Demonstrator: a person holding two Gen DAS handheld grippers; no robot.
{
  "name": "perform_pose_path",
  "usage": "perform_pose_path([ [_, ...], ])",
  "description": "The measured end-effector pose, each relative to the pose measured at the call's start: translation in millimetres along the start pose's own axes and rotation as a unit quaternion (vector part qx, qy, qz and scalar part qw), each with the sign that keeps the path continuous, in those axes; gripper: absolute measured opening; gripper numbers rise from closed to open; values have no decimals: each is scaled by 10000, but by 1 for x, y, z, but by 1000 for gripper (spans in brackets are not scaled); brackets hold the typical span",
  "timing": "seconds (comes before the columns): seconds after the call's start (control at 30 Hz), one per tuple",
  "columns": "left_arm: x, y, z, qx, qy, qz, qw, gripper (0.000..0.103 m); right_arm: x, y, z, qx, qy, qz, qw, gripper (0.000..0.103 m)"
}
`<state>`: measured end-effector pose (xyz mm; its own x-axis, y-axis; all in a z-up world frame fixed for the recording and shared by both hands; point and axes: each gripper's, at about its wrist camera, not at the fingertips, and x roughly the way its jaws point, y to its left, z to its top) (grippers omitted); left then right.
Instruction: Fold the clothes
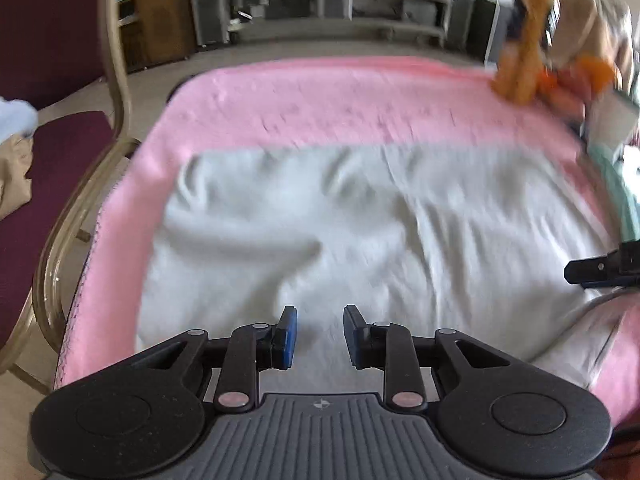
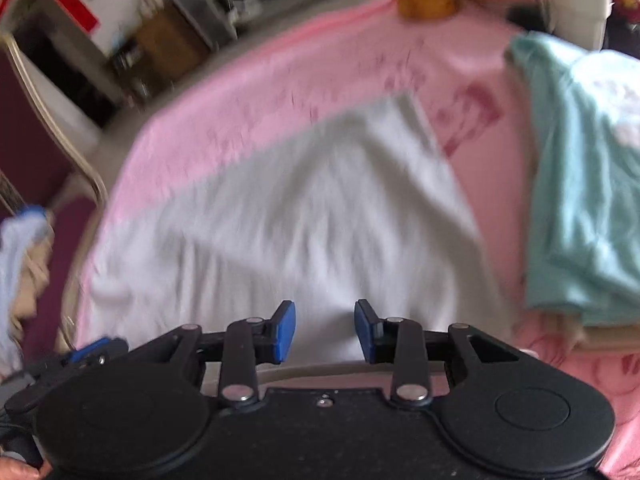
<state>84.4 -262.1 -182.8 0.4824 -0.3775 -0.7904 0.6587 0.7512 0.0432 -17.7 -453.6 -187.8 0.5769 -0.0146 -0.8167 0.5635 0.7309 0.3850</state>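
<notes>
A white garment (image 1: 340, 232) lies spread and wrinkled on a pink cloth-covered table (image 1: 320, 100). My left gripper (image 1: 319, 336) hovers open over the garment's near edge, nothing between its blue pads. The right gripper's fingers (image 1: 592, 270) reach in from the right edge of the left wrist view. In the right wrist view the same white garment (image 2: 288, 216) fills the middle, and my right gripper (image 2: 325, 330) is open above its near edge. The left gripper's blue pad (image 2: 86, 350) shows at lower left. Both views are blurred by motion.
A folded teal garment (image 2: 580, 184) lies on the table's right side over a beige piece. An orange plush toy (image 1: 524, 52) stands at the far right corner. A maroon chair (image 1: 60, 152) with clothes (image 1: 16, 160) stands left of the table. Shelves line the back wall.
</notes>
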Motion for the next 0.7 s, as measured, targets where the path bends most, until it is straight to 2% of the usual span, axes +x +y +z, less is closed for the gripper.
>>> perform_pose_path([
  [0.07,-1,-5,-7,280,141,-57,9995,25,3,6,-6,-276,182,-131,9994,33],
  [0.3,-37,8,-37,744,541,-318,9953,24,-29,-4,-41,-677,862,165,9938,33],
  [0.37,-47,21,-35,474,483,-450,9967,24,-38,-12,-44,-491,900,257,9944,33],
  [0.47,-64,43,-16,-68,32,-485,9988,24,-63,-13,-32,-156,412,724,9964,33],
  [0.53,-78,59,3,-401,-407,-390,9976,24,-86,-6,-16,-132,-82,932,9955,33],
  [0.7,-90,91,51,-859,-1132,-141,9898,24,-135,13,33,-304,-1528,1150,9811,36],
])
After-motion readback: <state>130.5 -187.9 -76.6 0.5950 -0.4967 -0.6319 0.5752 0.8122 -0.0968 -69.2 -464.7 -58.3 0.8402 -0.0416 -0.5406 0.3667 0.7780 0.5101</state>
